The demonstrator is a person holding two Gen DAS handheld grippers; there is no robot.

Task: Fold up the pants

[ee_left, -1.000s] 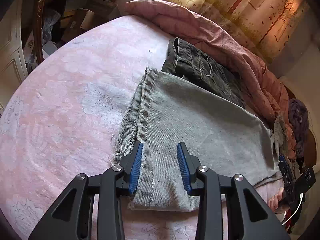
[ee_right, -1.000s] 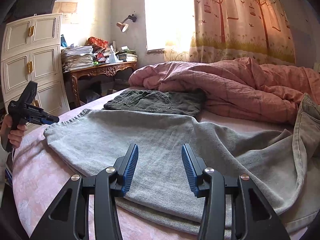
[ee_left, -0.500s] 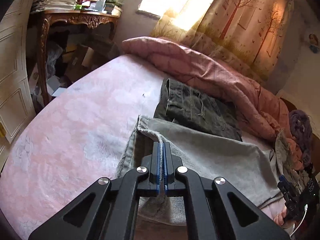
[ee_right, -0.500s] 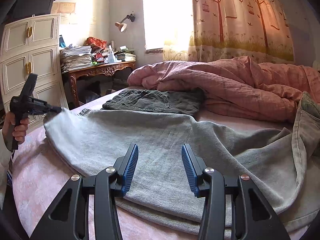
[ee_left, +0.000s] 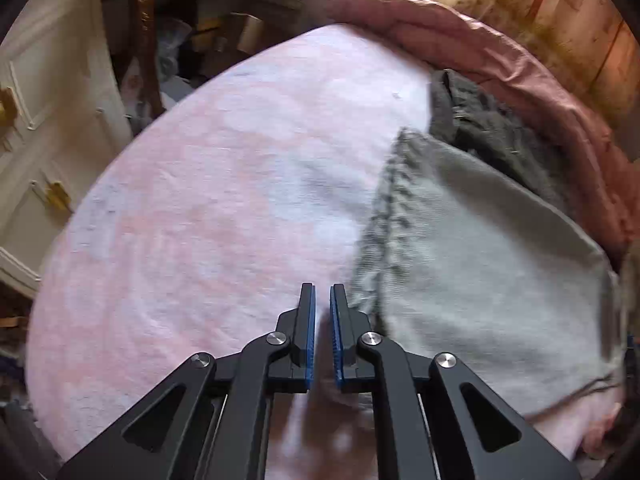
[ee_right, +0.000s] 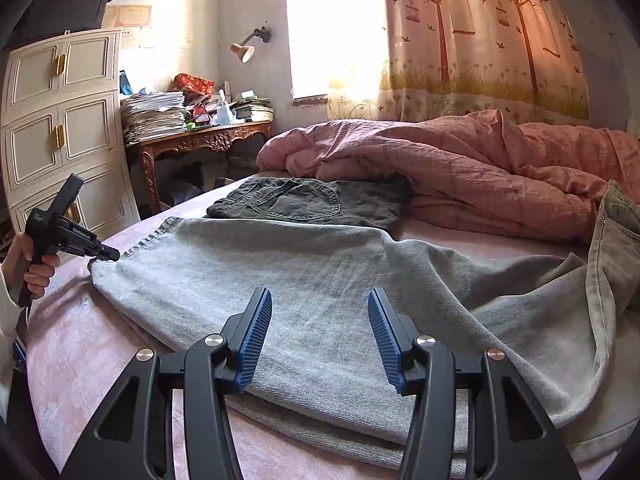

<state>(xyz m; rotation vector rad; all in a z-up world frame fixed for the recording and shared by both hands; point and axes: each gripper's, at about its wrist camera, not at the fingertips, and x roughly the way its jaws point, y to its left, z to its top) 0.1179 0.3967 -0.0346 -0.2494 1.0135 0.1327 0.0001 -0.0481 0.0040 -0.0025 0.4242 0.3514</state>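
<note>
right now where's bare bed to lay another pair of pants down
The widest bare stretch of pink sheet lies beside the frayed hem of the light grey denim pants, toward the white cabinet. A narrow strip runs along the near edge. Crowded: the folded dark grey jeans and rumpled pink quilt behind them.

Left gripper (ee_left: 322, 320) nearly closed, narrow gap, nothing between pads, over pink bedsheet (ee_left: 200, 200); grey pants (ee_left: 480, 260) hem just right; dark jeans (ee_left: 480, 120) beyond.
</note>
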